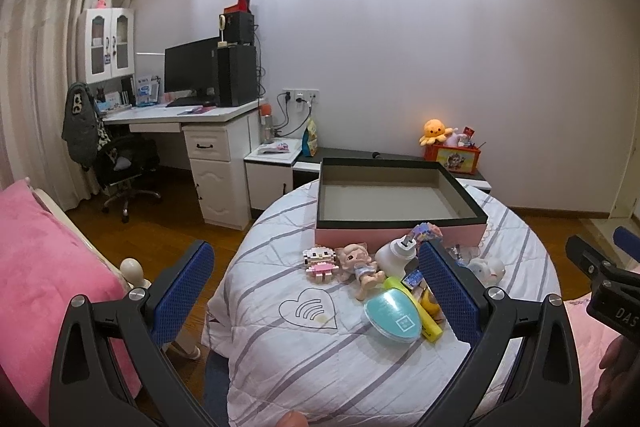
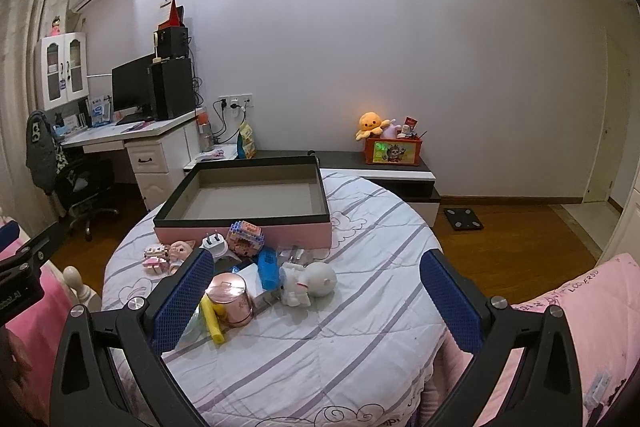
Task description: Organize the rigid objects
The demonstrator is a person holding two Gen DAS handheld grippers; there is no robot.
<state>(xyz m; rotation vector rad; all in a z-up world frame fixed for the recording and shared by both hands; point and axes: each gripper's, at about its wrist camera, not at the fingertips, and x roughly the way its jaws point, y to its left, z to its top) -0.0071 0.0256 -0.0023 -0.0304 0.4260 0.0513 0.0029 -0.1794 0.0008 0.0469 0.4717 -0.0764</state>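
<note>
Left hand-held gripper [image 1: 316, 291] wide; highlighter [image 1: 416, 307] diagonal.

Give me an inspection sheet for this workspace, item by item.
Surface: round table under a striped quilted cover.
Job's things: empty pink box with black rim at the far side; in front of it a pile: block figure, doll, white plug, block cube, yellow marker, copper tin, teal oval case, white figurine.
Clutter: nothing seen beyond the pile.
Grippers: left gripper and right gripper both open, holding nothing.
Cables: cords at the wall outlet.
Surroundings: desk with monitor, office chair, orange toy bin.
</note>
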